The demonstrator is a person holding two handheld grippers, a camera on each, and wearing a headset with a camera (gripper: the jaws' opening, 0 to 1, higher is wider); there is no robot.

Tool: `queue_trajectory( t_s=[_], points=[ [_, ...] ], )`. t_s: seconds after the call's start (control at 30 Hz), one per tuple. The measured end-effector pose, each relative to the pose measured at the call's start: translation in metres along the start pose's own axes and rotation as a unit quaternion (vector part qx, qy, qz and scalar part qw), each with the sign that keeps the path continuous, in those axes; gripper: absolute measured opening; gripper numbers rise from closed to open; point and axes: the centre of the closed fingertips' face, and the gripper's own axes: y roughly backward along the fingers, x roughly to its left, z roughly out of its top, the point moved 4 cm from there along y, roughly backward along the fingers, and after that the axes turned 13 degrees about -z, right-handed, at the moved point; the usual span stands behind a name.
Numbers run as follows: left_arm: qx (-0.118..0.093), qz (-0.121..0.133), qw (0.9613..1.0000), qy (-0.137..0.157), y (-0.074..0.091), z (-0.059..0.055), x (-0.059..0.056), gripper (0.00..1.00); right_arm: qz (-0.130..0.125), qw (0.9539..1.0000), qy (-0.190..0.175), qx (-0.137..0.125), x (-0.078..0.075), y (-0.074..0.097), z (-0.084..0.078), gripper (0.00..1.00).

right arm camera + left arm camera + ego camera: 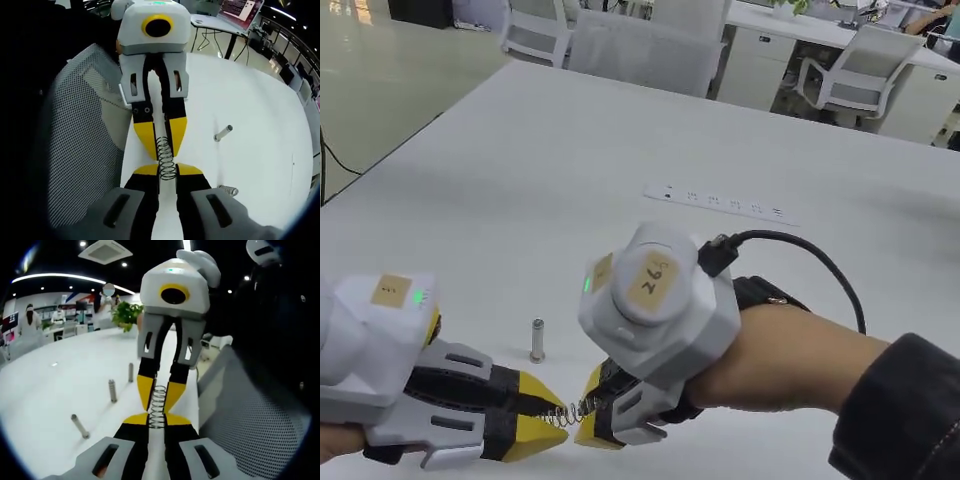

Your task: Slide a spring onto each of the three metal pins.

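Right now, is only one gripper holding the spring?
No, the left gripper pinches one end of the spring and the right gripper the other.

left gripper [552, 424]: fingers closed | right gripper [588, 412]: fingers closed | tips facing

In the head view the left gripper [552, 428] sits at the lower left of the frame. The right gripper [584, 425] is just right of it, tip to tip. The spring [568, 412] bridges them, one end between each pair of jaws. One pin [537, 340] stands upright on the table [570, 150] just behind the tips. A power strip [720, 203] lies farther back, right of centre, and chairs [640, 45] stand beyond the far edge. In the left gripper view three pins [113, 390] stand in a row left of the jaws. In the right gripper view a second spring [227, 190] lies on the table at lower right.
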Motion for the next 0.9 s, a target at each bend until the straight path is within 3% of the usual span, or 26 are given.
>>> queue_trajectory(
  t_s=[0.47,0.9],
  points=[
    [-0.012,0.001,0.9999,0.004,0.0004,0.0011,0.0004,0.04,-0.006,0.9999,0.012,0.004,-0.0004,0.0054,0.005,0.08],
    [0.0,-0.002,1.0,0.001,-0.0008,-0.0022,0.0005,0.03,-0.006,0.9998,0.019,0.006,0.0002,0.0098,0.0076,0.08]
  ],
)
